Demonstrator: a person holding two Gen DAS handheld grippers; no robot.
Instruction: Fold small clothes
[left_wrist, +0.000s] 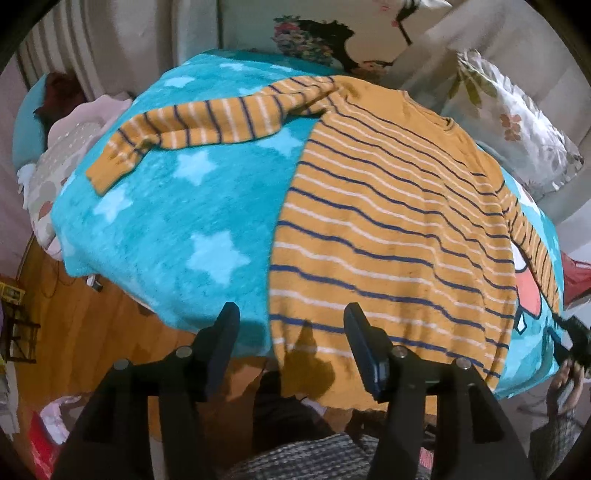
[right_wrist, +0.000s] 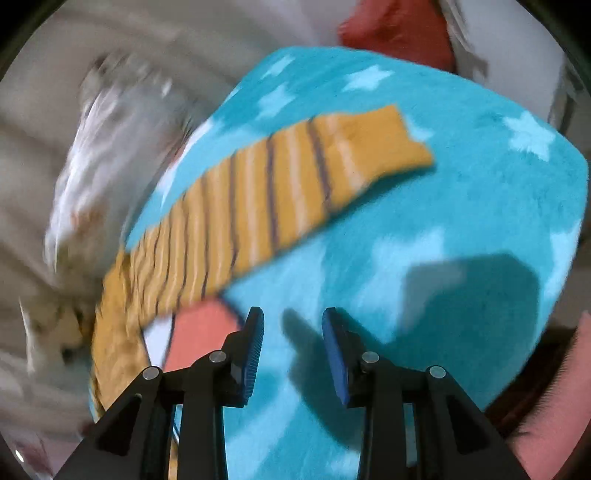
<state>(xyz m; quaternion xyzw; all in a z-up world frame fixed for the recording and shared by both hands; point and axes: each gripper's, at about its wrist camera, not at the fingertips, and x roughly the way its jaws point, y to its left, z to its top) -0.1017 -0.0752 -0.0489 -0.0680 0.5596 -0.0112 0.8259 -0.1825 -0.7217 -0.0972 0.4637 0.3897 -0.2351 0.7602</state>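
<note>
On the turquoise star blanket (left_wrist: 177, 206) the striped orange sweater (left_wrist: 388, 229) lies spread flat, its hem at the near edge, its neck at the far side. One sleeve (left_wrist: 192, 129) runs out to the left across the blanket; the other sleeve (right_wrist: 280, 192) stretches away on the right side, its cuff lying flat and well clear of the body.

My left tool (left_wrist: 291, 325) hangs released over the near hem, jaws apart with nothing between them, straddling the sweater's left edge. My right tool (right_wrist: 291, 328) is also released, empty, above bare blanket just near of the right sleeve; that view is smeared, so I cannot read fine detail there.

I judge the laying-out done and the sleeves next to be folded in. What worries me:

- The blanket is plush, and a pinch that goes too deep would likely catch its pile along with the knit and drag the whole sweater askew.
- The hem seems to hang a little past the near edge, so a tug toward me could slide the garment off the bed.
- The left sleeve is twisted near the shoulder, and folding it as it lies would trap a lump.
- If I grip the right cuff only by one layer, the sleeve may unroll mid-fold.
</note>
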